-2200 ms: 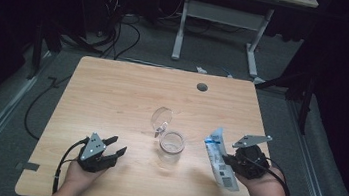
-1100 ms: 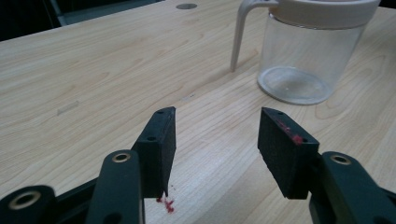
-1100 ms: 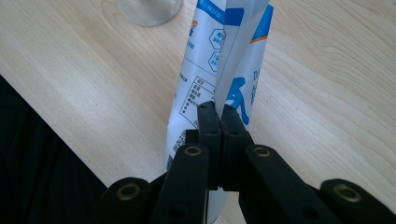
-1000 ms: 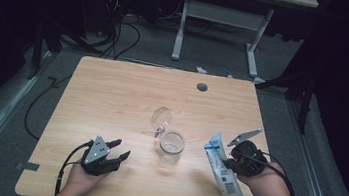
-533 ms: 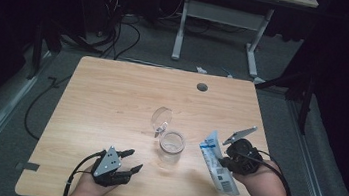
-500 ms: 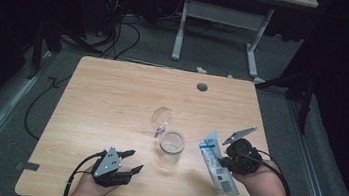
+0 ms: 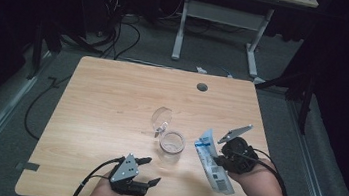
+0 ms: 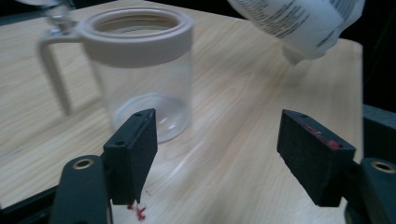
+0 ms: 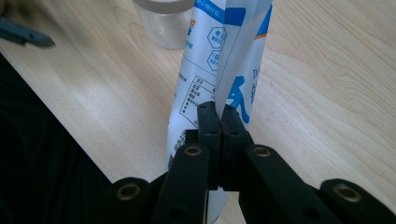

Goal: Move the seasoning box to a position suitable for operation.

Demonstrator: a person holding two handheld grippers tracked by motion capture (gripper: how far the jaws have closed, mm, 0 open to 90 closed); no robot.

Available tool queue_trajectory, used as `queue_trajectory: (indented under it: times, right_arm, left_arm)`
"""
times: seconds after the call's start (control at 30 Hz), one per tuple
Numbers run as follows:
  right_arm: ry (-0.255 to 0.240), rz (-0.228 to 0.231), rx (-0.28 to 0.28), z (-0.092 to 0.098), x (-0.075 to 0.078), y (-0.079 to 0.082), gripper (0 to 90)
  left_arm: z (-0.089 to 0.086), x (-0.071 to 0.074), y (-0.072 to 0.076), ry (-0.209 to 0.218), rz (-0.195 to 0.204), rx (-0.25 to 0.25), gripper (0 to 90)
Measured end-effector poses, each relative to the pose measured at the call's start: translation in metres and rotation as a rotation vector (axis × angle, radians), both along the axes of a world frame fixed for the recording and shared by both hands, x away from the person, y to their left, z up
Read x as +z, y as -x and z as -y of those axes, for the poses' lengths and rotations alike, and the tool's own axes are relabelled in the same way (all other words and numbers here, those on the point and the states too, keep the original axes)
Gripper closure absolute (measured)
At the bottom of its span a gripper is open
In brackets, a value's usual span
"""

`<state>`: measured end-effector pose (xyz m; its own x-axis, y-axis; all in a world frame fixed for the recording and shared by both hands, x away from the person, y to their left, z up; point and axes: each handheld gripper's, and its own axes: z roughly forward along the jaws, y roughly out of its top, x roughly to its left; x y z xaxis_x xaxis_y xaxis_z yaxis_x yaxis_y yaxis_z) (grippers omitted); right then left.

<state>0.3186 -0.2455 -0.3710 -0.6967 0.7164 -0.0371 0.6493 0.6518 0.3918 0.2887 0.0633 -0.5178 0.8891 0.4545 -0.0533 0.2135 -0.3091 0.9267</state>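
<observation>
So the clear jar point(image 7: 171, 147) sits a bit below and right of the middle of the wooden table point(image 7: 112, 95) in the high view, mouth open, with its flip lid point(image 7: 161, 119) hanging off the upper-left side. In the left gripper view the jar fills the upper left of the frame, and the lid is cut off at the top edge, so you only get a blurry bit of it plus the pale collar and the thin strap running down the jar's left side.

The left gripper point(image 7: 145, 172) is low in the frame, near the bottom edge of the table. Its jaws stand wide apart and have just been opening, with nothing between them, just bare tabletop. There are red smudges on the right pad and a few red flecks on the wood under the left one; no idea what that stuff is.

The right gripper point(image 7: 216, 158) is at lower right, jaws squeezed together on a fold of the white and blue pouch point(image 7: 212, 163). The pouch hangs to the right of the jar, apart from it. Its lower end is cut off in the right gripper view behind the jaws. It carries blue figure graphics, hexagon icons and a boxed text panel, but the print is too small and blurry to read, and no brand name is legible.
</observation>
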Motion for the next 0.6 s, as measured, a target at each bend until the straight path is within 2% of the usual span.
queue_trajectory:
  times: [0.03, 0.13, 0.3, 0.6]
  right_arm:
    - [-0.002, -0.002, -0.001, -0.001, 0.001, 0.001, 90.0]
    - [-0.001, -0.004, 0.005, -0.002, 0.002, 0.002, 90.0]
    - [0.0, -0.007, 0.012, -0.005, 0.004, 0.004, 90.0]
    - [0.008, -0.004, 0.017, -0.01, 0.006, 0.002, 90.0]
  left_arm:
    - [0.003, 0.0, 0.0, 0.011, -0.021, -0.014, 28.3]
    - [0.012, -0.002, 0.0, 0.028, -0.037, -0.023, 28.3]
    - [0.031, -0.003, 0.004, 0.009, -0.01, -0.038, 28.3]
    - [0.052, -0.001, 0.009, -0.022, 0.018, -0.071, 23.0]
